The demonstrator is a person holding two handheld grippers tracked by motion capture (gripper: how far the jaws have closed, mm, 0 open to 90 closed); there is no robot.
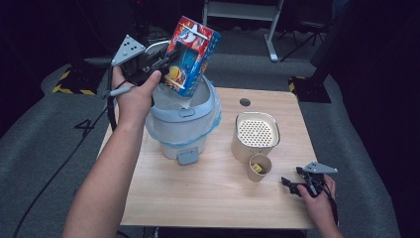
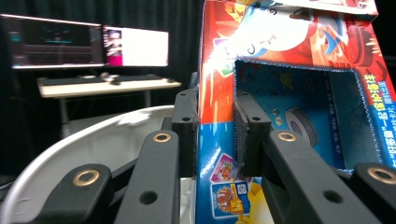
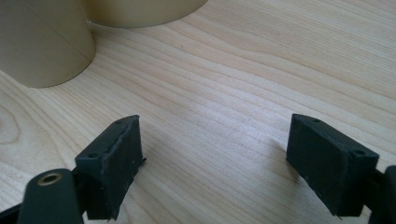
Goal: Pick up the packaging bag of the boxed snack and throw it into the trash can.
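Carton: one red-and-blue printed cardboard carton, held above the white lidded bin, long axis tilted, top up-right.
Left tool: clamped on the carton's wall.
Right tool: jaws apart, over the wooden counter.
Cups: two tan paper cups.

On the table a lidded bin stood at the left. To its right stood a wide cup, and a small cup touched that one's near side. The carton hung tilted above the bin's open top, held between the left tongs. The right tongs rested on the table near its right front corner, just right of the small cup.
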